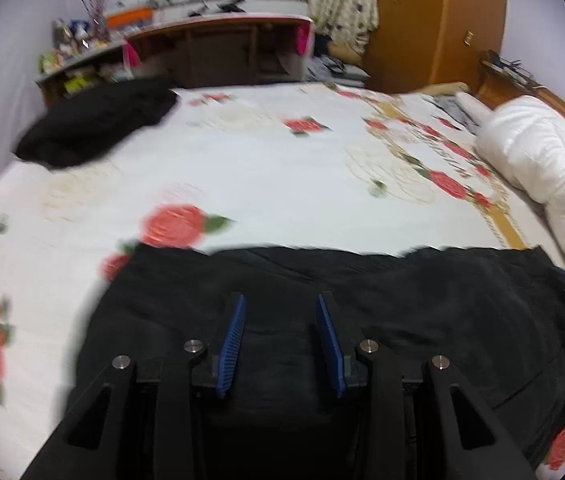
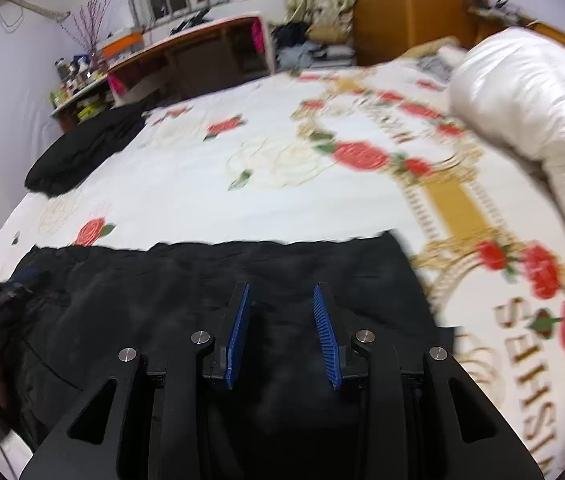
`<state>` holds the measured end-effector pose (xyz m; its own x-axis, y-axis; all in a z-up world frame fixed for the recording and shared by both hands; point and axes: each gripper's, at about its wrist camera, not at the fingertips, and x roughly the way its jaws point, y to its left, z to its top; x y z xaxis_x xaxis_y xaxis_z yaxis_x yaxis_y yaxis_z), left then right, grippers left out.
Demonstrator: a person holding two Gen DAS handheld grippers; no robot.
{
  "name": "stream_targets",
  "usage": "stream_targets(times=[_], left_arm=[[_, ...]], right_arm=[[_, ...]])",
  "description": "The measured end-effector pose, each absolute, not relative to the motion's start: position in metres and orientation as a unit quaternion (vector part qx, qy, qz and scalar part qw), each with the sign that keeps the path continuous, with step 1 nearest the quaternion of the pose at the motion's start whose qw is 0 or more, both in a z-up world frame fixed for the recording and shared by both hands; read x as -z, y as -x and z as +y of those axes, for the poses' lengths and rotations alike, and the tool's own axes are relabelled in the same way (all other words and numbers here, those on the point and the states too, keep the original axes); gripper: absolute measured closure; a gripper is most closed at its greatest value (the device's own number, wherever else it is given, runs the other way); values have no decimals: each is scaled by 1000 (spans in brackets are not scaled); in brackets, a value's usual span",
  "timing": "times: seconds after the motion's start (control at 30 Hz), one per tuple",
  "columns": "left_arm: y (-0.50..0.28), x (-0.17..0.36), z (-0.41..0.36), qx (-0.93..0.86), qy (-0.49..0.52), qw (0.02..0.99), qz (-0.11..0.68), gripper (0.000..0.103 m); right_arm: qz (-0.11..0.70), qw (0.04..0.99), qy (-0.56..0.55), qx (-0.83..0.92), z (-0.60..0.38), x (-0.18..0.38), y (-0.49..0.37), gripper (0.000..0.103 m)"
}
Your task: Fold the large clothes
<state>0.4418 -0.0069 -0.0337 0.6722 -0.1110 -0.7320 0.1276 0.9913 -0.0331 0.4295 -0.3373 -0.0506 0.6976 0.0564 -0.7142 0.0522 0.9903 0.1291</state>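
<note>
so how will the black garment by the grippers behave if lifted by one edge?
Probably floppy: the black garment lies flat with soft creases. Likely to drape and sag between grip points. On the smooth-looking bedsheet it may slide rather than bunch.

Black garment (image 1: 322, 280) spread on bed. Bedsheet (image 1: 262, 168) white, printed with red roses, green leaves, gold ornament bands. Second black heap (image 1: 94, 128) at far corner. Duvet (image 1: 542, 160) plain white. Wardrobe (image 1: 434, 20) orange-brown. Left claw (image 1: 281, 300) black, blue ribbed pads (image 1: 234, 344).
</note>
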Motion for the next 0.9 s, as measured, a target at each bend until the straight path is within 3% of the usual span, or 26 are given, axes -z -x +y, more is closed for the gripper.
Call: stream_targets(times=[0.2,0.5,0.77,0.9], left_arm=[[-452,54,43,6,-6,905,426,64],[-455,73,39,8,-10,907,422,63],[-458,78,41,12,-1,905,425,62],[-451,60,47,16,-3,904,428,62]], right_arm=[[434,898,-64,20,-359,93,-437,70],[428,901,-75,18,-365,112,-445,70],[439,895,-73,21,-364,112,-449,70],[435,898,-63,26,-364,80,-442,70]])
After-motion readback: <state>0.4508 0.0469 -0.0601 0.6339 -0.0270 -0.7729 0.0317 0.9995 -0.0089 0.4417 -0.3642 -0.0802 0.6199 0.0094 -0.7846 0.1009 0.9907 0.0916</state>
